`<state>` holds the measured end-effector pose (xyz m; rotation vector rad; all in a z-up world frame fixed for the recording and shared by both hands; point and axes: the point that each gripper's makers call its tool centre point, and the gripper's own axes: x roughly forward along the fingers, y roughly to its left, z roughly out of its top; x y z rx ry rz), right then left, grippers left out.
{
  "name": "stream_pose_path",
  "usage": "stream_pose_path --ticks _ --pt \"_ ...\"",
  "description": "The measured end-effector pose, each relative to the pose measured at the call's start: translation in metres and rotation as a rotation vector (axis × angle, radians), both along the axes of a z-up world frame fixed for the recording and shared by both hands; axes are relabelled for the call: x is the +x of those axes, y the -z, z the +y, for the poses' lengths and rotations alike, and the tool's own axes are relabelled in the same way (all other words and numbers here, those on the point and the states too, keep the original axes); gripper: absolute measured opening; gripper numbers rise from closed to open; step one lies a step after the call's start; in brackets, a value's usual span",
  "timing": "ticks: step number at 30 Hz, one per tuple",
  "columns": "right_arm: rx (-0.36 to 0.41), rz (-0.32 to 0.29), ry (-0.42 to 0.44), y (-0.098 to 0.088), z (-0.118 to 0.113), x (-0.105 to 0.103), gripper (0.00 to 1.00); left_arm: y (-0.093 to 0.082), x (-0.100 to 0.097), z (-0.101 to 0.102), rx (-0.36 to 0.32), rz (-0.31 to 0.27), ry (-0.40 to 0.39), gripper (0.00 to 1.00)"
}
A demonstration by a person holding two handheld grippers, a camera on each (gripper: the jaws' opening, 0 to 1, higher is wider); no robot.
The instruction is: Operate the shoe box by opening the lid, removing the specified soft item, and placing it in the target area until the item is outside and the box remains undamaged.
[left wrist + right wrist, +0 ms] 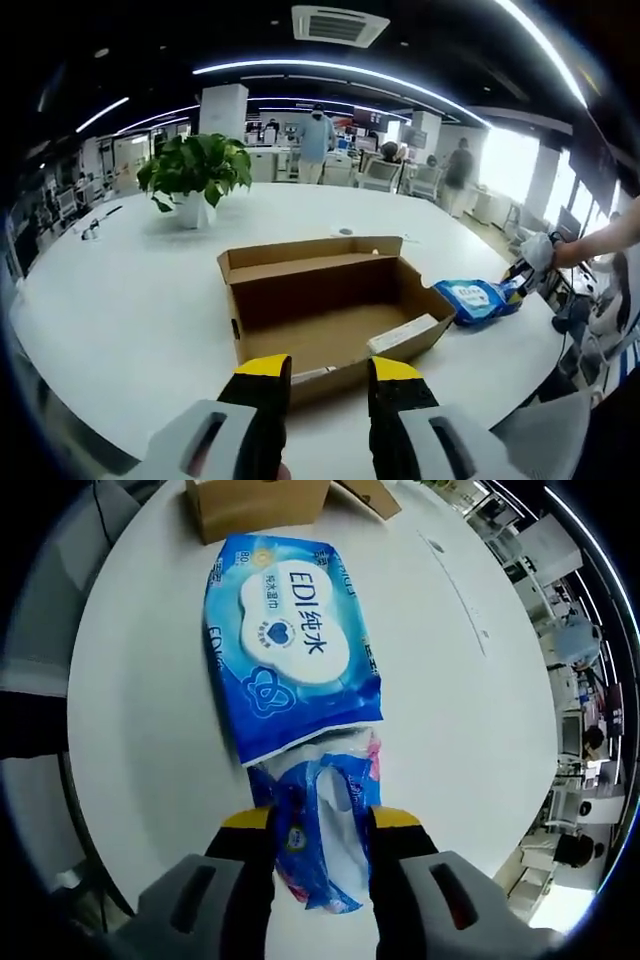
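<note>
Right hand-held gripper (pixel 318 825) clamps the crumpled end of the wipes pack (pixel 290 645), which lies on the desk (pixel 460 720) beside the shoe box (pixel 325 305). Left hand-held gripper (pixel 328 372) hovers parted, empty, probably ready to steady the box.

"EDI 纯水" on wipes pack (pixel 290 645)

Left gripper view faces open shoe box (pixel 325 305) close; right gripper view overlooks wipes pack (pixel 290 645); both share both.
</note>
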<state>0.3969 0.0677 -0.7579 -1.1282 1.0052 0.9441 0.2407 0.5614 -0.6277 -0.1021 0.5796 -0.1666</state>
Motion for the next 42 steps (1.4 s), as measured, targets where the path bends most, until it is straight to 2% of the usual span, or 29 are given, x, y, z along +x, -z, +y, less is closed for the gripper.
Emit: stream_pose_path --ticks 10,17,24,30,33,39,42 --pt "-0.013 -0.039 0.041 -0.018 -0.007 -0.007 0.33 0.003 0.001 -0.005 -0.019 -0.008 0.037 0.31" --pt "-0.012 -0.049 0.099 -0.029 -0.014 -0.018 0.33 0.006 0.003 -0.008 -0.029 -0.009 0.072 0.31" --pt "-0.022 -0.058 0.113 -0.033 -0.013 -0.025 0.33 0.009 0.002 -0.004 -0.038 -0.006 0.095 0.31" --pt "-0.020 -0.065 0.132 -0.038 -0.007 -0.029 0.33 0.011 0.001 0.003 -0.040 -0.005 0.110 0.31" --pt "-0.064 -0.080 0.099 -0.040 -0.005 -0.030 0.32 0.011 0.000 0.008 -0.046 -0.005 0.109 0.31" --pt "-0.040 -0.092 0.119 -0.044 0.013 -0.028 0.32 0.013 0.001 0.018 -0.054 -0.003 0.118 0.31" --pt "-0.058 -0.100 0.093 -0.045 0.021 -0.029 0.33 0.013 0.002 0.021 -0.054 -0.005 0.124 0.31"
